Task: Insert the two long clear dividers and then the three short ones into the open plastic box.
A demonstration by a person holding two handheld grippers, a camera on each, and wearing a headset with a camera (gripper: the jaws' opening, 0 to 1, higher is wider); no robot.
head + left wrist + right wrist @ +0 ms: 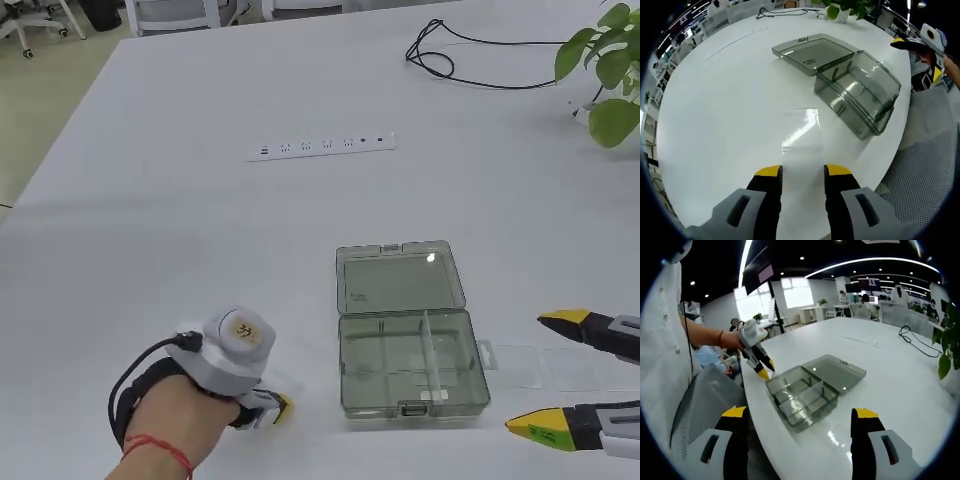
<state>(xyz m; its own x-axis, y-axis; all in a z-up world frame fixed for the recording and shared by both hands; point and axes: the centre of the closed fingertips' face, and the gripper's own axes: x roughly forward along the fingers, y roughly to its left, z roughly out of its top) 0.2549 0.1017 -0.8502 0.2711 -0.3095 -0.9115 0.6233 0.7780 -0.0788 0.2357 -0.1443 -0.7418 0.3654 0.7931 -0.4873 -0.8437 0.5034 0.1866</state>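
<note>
The open smoky plastic box lies near the table's front edge, lid flat behind it. A long clear divider stands inside it. Loose clear dividers lie flat just right of the box. My right gripper is wide open over them, nothing between its fingers; in its own view the gripper faces the box. My left gripper rests left of the box, open and holding nothing. In its own view the left gripper points at clear flat pieces short of the box.
A white power strip lies mid-table behind the box. A black cable and a potted plant are at the far right. The table's front edge runs close under both grippers. Office chairs stand beyond the far left corner.
</note>
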